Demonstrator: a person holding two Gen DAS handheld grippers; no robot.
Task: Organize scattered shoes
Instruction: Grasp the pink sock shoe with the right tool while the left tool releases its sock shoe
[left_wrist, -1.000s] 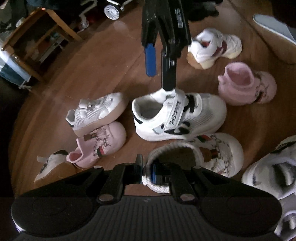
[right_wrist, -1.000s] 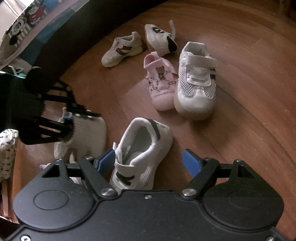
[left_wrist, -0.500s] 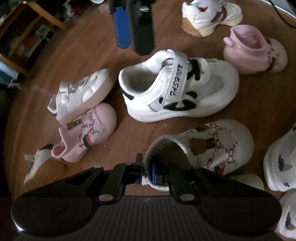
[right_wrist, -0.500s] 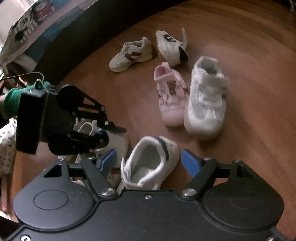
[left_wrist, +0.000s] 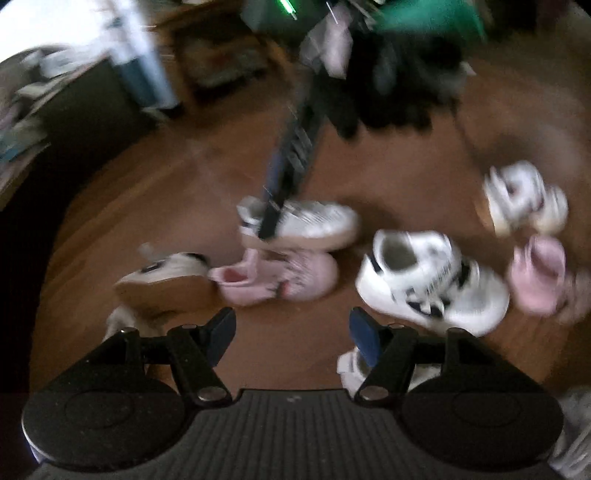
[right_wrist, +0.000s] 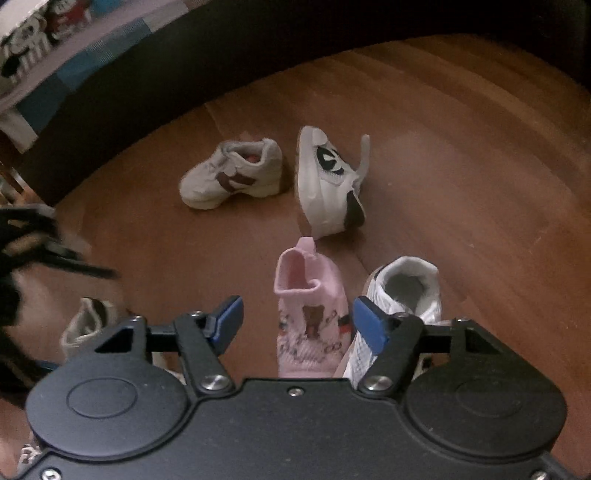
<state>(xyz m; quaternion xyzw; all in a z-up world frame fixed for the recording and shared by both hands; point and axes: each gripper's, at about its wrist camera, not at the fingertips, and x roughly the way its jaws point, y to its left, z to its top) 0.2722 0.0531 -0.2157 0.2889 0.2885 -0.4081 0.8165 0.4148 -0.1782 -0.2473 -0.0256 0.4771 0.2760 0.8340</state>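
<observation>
Small children's shoes lie scattered on a wooden floor. The left wrist view is blurred. My left gripper (left_wrist: 291, 328) is open and empty above bare floor, with a pink shoe (left_wrist: 277, 278) just beyond it and a white-and-black sneaker (left_wrist: 432, 284) to its right. My right gripper (right_wrist: 297, 321) is open, with a pink bear-print shoe (right_wrist: 314, 314) between its fingers; contact cannot be told. A white mesh sneaker (right_wrist: 406, 295) lies right beside it. The right gripper's arm (left_wrist: 291, 162) reaches down over a white sneaker (left_wrist: 314, 221).
A beige sneaker (right_wrist: 232, 177) and a white shoe on its side (right_wrist: 325, 181) lie farther ahead. A dark bed base (right_wrist: 184, 81) borders the floor behind. More shoes lie at right (left_wrist: 524, 199), (left_wrist: 539, 273). Furniture and clutter (left_wrist: 207, 66) stand at the back.
My left gripper has opened and let go of the knit bear-print shoe, then swung left. My right gripper has moved from the white-and-black sneaker over to the pink shoe.
</observation>
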